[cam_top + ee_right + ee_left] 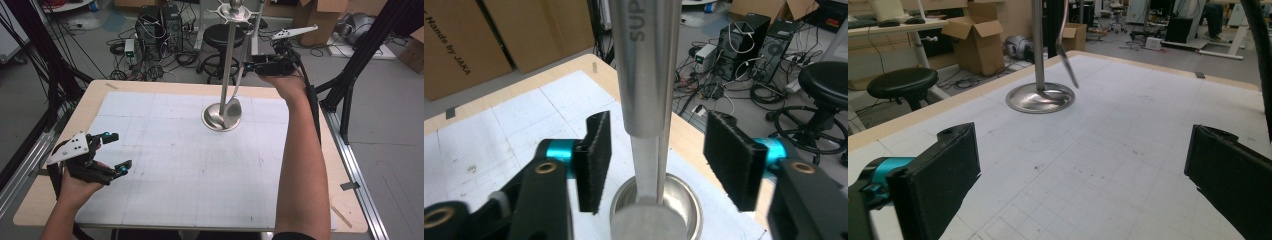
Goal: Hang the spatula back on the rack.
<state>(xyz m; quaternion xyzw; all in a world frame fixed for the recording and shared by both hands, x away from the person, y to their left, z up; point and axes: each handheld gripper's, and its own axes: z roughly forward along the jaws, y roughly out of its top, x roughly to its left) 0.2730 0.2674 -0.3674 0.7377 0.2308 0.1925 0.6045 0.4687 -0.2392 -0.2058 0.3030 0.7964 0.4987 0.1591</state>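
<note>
A steel stand has a round base (212, 120), an upright pole (229, 60) and hooks at its top. A long steel utensil (240, 75) hangs from one hook, its bowl (233, 112) low over the base. My right gripper (254, 66) is open at mid-height of the hanging utensil. In the right gripper view the handle (649, 65) stands between the two pads (596, 160), with a gap on each side. My left gripper (119, 151) rests open over the mat's left part, with nothing between its jaws. From it, the stand's base (1040, 97) and utensil (1066, 60) show far ahead.
A white gridded mat (190, 165) covers most of the wooden table (95, 95). Behind the table stand a black stool (220, 37), computer cases (150, 27), cables and cardboard boxes (320, 15). Black frame legs (360, 55) rise at the right.
</note>
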